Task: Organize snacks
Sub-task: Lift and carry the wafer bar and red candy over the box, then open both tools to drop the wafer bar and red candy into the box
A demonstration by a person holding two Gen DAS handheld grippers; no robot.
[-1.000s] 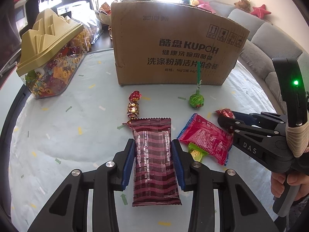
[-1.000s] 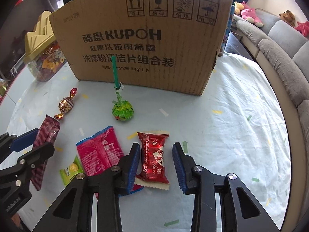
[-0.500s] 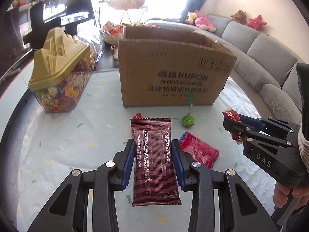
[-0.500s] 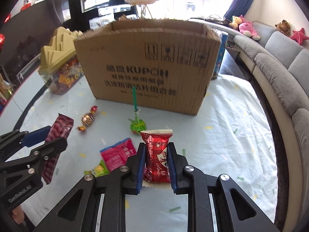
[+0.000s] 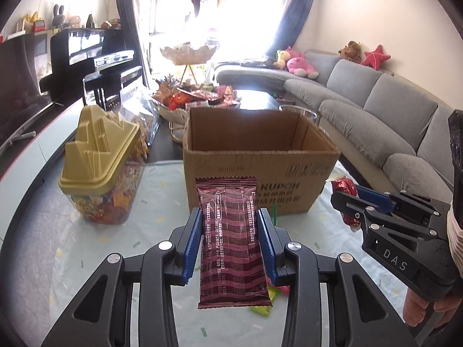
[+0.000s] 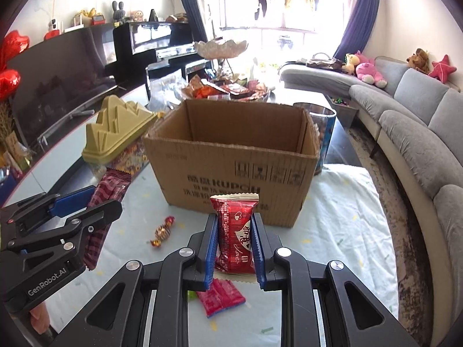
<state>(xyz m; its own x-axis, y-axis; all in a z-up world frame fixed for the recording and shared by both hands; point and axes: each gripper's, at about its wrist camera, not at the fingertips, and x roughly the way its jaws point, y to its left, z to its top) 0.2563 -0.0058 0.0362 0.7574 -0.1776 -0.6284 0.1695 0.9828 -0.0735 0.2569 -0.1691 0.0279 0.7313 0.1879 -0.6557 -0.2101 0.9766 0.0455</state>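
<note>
My left gripper [image 5: 230, 225] is shut on a long maroon snack bar [image 5: 231, 240], held above the table in front of an open cardboard box [image 5: 260, 156]. My right gripper [image 6: 234, 231] is shut on a small red snack packet [image 6: 235, 237], also lifted, facing the same box [image 6: 231, 167]. The left gripper and its bar show in the right wrist view [image 6: 86, 202]; the right gripper shows in the left wrist view [image 5: 358, 199]. On the table lie a pink packet [image 6: 221, 296], a wrapped candy [image 6: 163, 231] and a green lollipop [image 5: 274, 212], mostly hidden.
A clear candy jar with a gold peaked lid [image 5: 101, 162] stands left of the box. A snack bowl and stand [image 5: 188, 98] sit behind the box. A grey sofa [image 6: 419, 133] runs along the right. A blue-sided clear container [image 6: 321, 133] stands behind the box's right corner.
Both grippers have risen with their snacks and now look over the box's open top. The right gripper closed on the red packet a second ago.
</note>
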